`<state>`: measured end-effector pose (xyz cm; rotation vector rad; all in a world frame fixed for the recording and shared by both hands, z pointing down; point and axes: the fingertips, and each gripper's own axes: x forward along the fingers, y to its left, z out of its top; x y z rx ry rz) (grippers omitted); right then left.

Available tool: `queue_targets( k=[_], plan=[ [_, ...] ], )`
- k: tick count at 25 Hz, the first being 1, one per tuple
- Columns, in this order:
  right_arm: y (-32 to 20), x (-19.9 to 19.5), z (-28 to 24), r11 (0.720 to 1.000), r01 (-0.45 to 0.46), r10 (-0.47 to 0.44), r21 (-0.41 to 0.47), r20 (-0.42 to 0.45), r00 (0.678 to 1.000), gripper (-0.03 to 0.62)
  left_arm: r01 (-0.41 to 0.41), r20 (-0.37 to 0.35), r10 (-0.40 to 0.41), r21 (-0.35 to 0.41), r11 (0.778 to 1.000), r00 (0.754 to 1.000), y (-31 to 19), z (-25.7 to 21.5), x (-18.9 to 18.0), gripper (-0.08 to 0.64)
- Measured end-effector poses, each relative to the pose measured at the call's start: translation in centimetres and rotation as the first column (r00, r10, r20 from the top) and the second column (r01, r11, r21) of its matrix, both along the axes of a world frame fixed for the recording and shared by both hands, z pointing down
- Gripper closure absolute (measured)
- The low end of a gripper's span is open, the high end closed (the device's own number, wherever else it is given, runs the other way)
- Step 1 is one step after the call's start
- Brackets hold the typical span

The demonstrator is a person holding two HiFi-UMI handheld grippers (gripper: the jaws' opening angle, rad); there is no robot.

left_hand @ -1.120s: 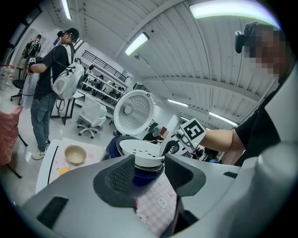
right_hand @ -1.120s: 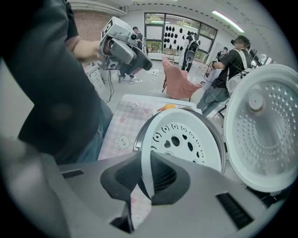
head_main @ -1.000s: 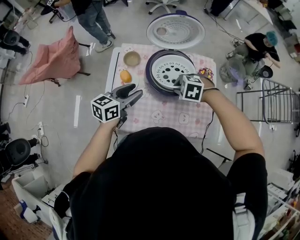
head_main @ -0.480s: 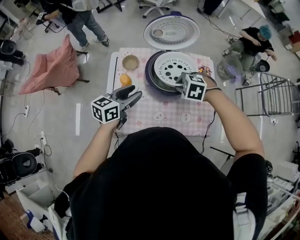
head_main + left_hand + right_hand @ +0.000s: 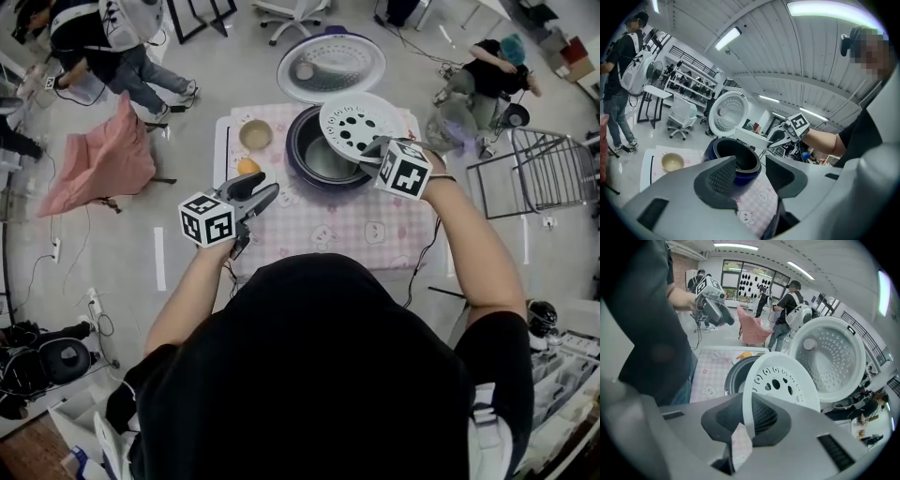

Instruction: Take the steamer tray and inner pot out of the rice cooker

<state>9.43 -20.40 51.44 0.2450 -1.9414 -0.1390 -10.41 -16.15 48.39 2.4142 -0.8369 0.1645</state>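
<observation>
Right gripper view: the right hand-held gripper (image 5: 746, 416) pinches the rim of the white steamer tray (image 5: 783, 380), holding it tilted above the rice cooker (image 5: 298, 141), so I think it next needs a bare desk (image 5: 710, 376) spot, then the inner pot (image 5: 738, 371) comes out.

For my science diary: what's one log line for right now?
right tool: shut on steamer tray, above rice cooker | left tool: open, empty

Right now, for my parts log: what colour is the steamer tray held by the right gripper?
The steamer tray is white, with round holes; the right gripper view shows it best.
</observation>
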Motion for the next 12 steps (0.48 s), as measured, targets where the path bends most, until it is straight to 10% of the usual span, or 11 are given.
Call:
queue_targets(
  k=[12],
  plan=[
    [1.1,6.1,-0.9,0.972,-0.229,0.228,0.041,0.030,0.973,0.549,-0.123,0.005,0.123,0.004,0.992,0.992,-0.3,0.4,1.6,0.344]
  ],
)
